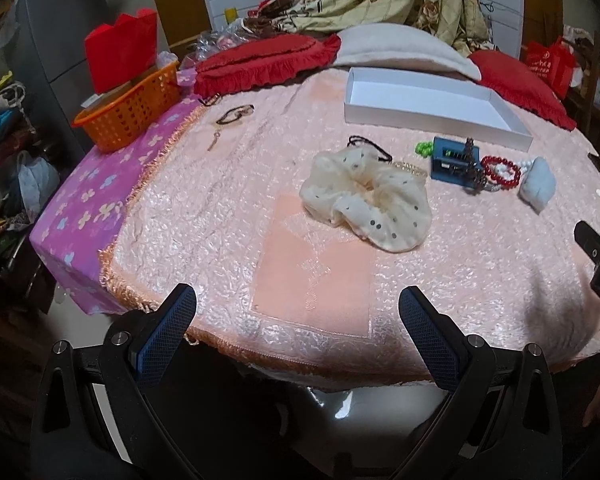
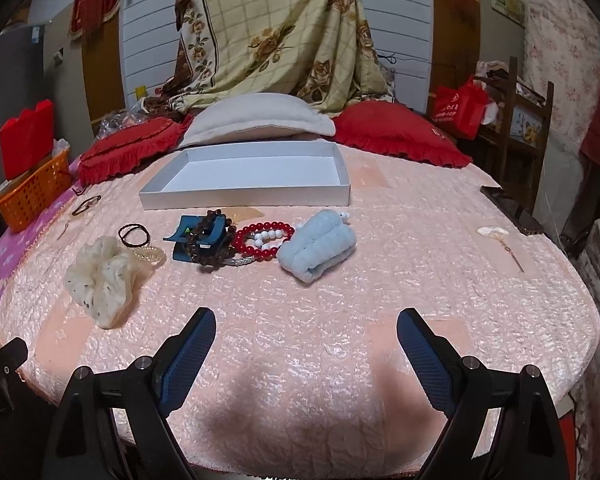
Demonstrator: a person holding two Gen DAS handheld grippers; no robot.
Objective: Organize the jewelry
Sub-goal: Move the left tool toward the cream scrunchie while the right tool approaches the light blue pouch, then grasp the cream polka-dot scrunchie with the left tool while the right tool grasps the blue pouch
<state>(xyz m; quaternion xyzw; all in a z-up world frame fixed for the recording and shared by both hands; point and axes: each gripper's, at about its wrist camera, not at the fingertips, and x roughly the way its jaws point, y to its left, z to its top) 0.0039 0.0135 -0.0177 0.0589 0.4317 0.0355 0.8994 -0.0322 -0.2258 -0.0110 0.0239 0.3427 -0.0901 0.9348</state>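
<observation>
Jewelry scattered on the bed, both grippers released and empty.

From left: the cream scrunchie (image 2: 102, 280), black hair ties (image 2: 134, 235), blue clip (image 2: 198, 238) under dark beads (image 2: 214, 240), red bracelet (image 2: 264, 240) and blue towel roll (image 2: 320, 246) lie before the empty white box (image 2: 244, 196). The left gripper (image 1: 298, 318) and right gripper (image 2: 306, 336) hover near; probably best to lift one piece at a time, untangling beads first.

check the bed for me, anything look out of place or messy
Nothing is damaged or spilled. The white box is empty, and the jewelry lies loose in front of it: the red bead bracelet overlaps a white bead strand, and dark beads are draped over the blue case. A hairpin sits alone far right.
</observation>
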